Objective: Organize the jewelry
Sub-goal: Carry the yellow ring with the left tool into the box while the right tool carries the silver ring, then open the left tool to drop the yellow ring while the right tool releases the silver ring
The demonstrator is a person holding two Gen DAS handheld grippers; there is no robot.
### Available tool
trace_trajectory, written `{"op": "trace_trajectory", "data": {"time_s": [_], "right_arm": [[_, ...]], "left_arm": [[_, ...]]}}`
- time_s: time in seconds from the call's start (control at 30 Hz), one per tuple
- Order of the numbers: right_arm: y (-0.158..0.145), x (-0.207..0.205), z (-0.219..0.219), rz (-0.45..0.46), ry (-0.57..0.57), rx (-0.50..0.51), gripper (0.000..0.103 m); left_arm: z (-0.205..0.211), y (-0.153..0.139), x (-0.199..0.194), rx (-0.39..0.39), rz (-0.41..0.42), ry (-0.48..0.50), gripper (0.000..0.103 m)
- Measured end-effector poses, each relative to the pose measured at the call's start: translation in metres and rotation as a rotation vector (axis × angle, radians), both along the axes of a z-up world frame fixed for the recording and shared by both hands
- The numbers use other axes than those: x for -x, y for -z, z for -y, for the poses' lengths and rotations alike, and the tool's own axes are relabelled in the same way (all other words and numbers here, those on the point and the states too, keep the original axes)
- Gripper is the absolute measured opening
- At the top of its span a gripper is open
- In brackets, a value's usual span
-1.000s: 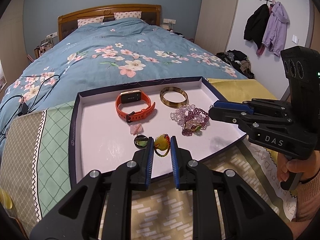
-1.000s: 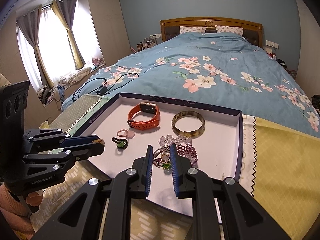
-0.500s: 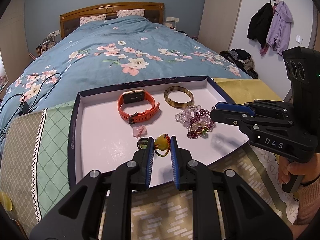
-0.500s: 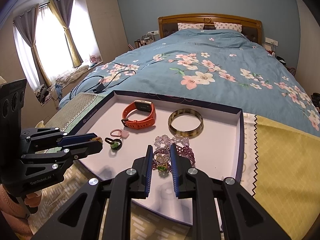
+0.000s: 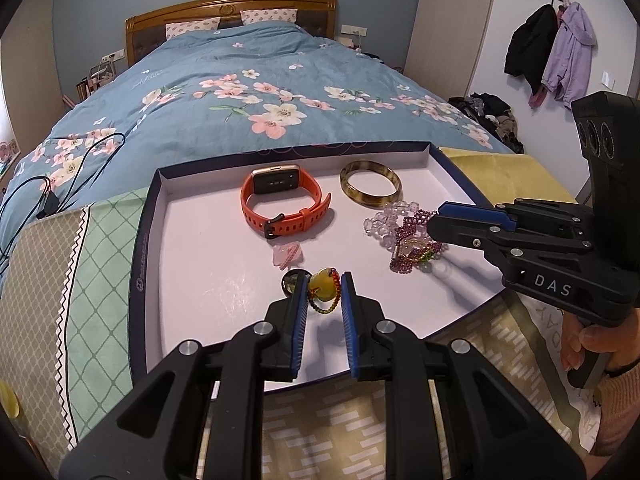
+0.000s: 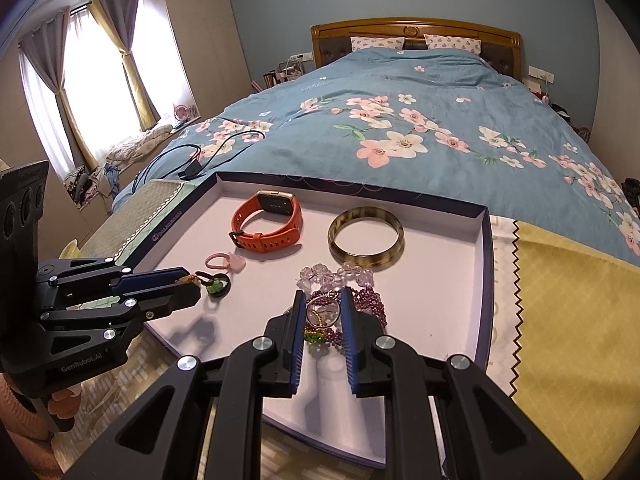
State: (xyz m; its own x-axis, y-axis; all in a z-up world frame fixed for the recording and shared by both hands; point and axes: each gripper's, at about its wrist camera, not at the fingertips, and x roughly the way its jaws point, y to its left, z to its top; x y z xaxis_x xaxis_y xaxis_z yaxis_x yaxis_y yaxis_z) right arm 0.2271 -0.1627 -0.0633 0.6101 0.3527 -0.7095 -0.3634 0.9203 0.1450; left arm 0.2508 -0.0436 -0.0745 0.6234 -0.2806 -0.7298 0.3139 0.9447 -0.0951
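A shallow white tray holds an orange watch, a brown bangle, a pink ring, a dark green-stoned ring and clear and purple bead bracelets. My left gripper is shut on a yellow bead charm whose red-green bead loop hangs below, just above the tray's near side. My right gripper sits over the bracelet pile. Its pads touch both sides of a round gold charm with green beads. Seen from the left wrist, the right gripper hovers just above the pile.
The tray lies on a patchwork cover at the foot of a bed with a blue floral duvet. A black cable trails on the left. Coats hang on the right wall. A hand grips the right tool.
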Motion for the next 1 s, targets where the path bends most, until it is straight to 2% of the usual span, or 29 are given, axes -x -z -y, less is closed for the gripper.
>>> {"op": "trace_trajectory", "data": {"time_s": [0.67, 0.77, 1.0], "right_arm": [[0.011, -0.008, -0.001, -0.032, 0.017, 0.012, 0.016], [0.011, -0.008, -0.001, -0.028, 0.019, 0.010, 0.016], [0.007, -0.002, 0.001, -0.012, 0.020, -0.004, 0.024]], "left_arm": [[0.000, 0.011, -0.009, -0.013, -0.024, -0.028, 0.018], [-0.002, 0.010, -0.008, -0.010, -0.018, -0.034, 0.026], [-0.005, 0.006, -0.004, 0.002, -0.007, -0.039, 0.032]]}}
